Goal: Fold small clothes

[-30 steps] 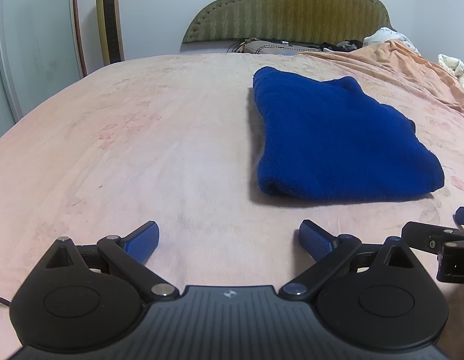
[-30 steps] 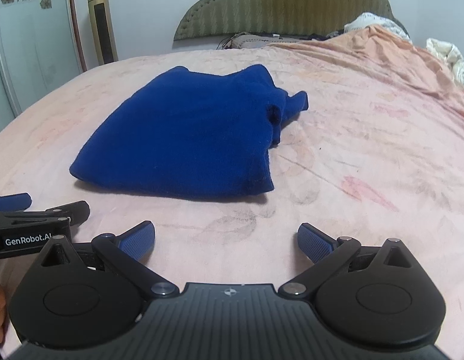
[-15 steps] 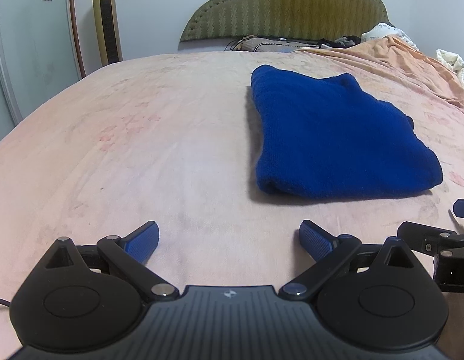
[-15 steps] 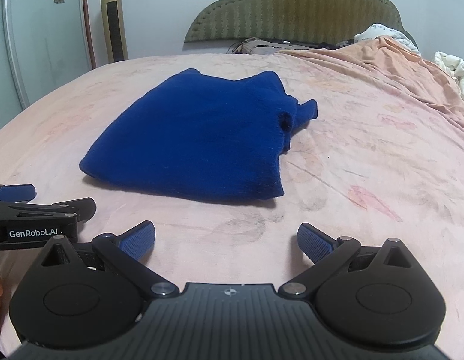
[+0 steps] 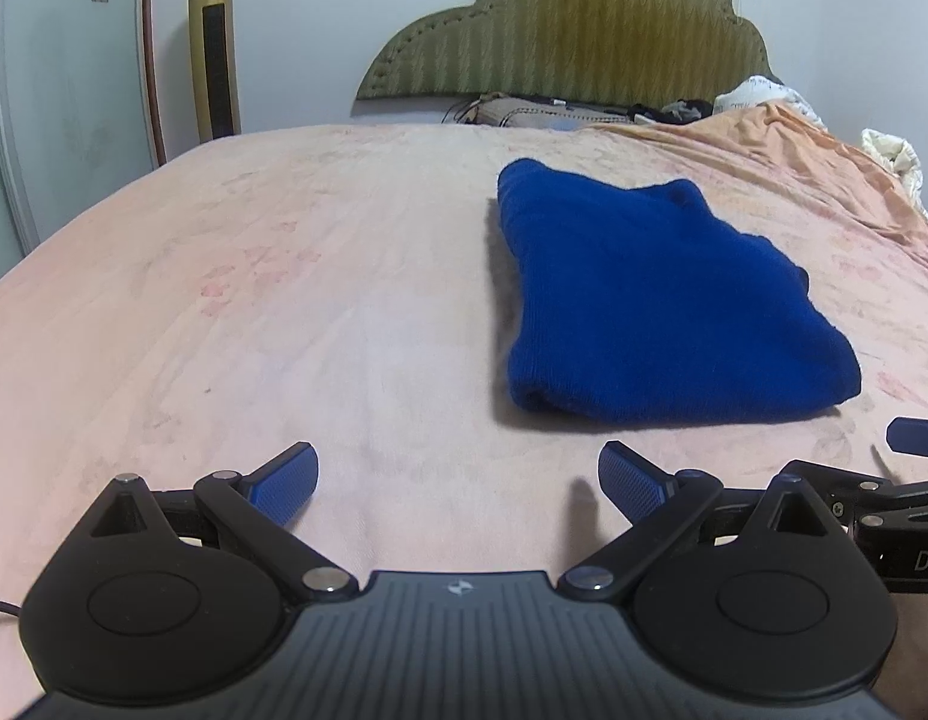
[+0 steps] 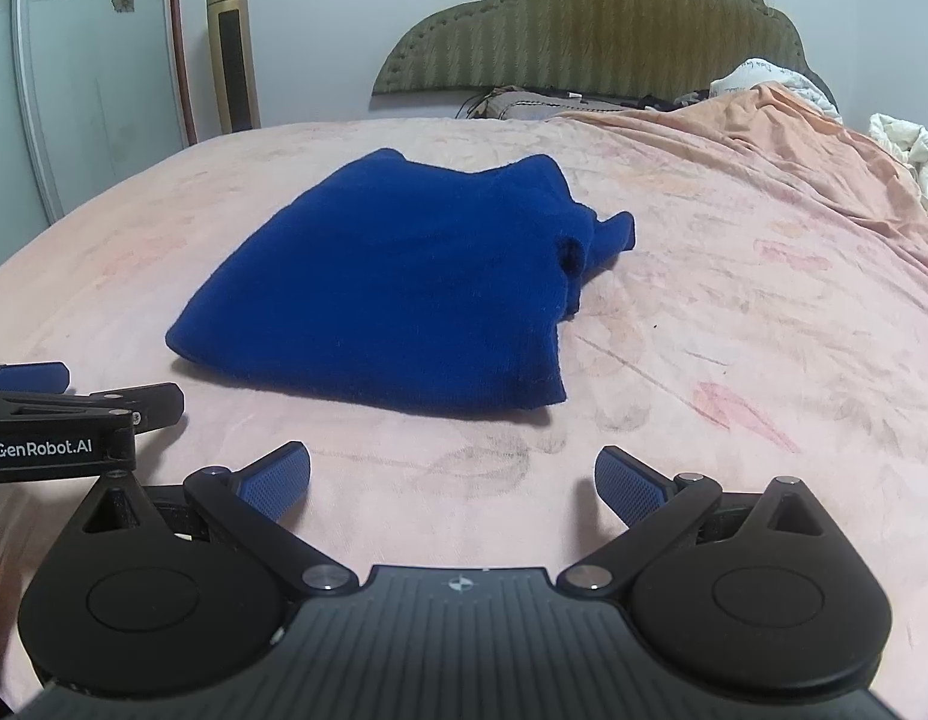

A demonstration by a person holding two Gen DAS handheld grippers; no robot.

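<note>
We are holding both grippers low over the bed, side by side, jaws released and grasping nothing: left gripper, right gripper. The folded blue garment is lying on the bed just ahead, touching neither gripper.

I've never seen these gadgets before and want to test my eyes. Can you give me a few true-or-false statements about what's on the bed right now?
1. The blue garment lies folded on the pink bedsheet. True.
2. The left hand-held gripper clamps the garment. False: it is open, holding nothing.
3. The right hand-held gripper is open. True.
4. The garment is red. False: it is deep blue.
5. A green headboard stands behind the bed. True.
</note>
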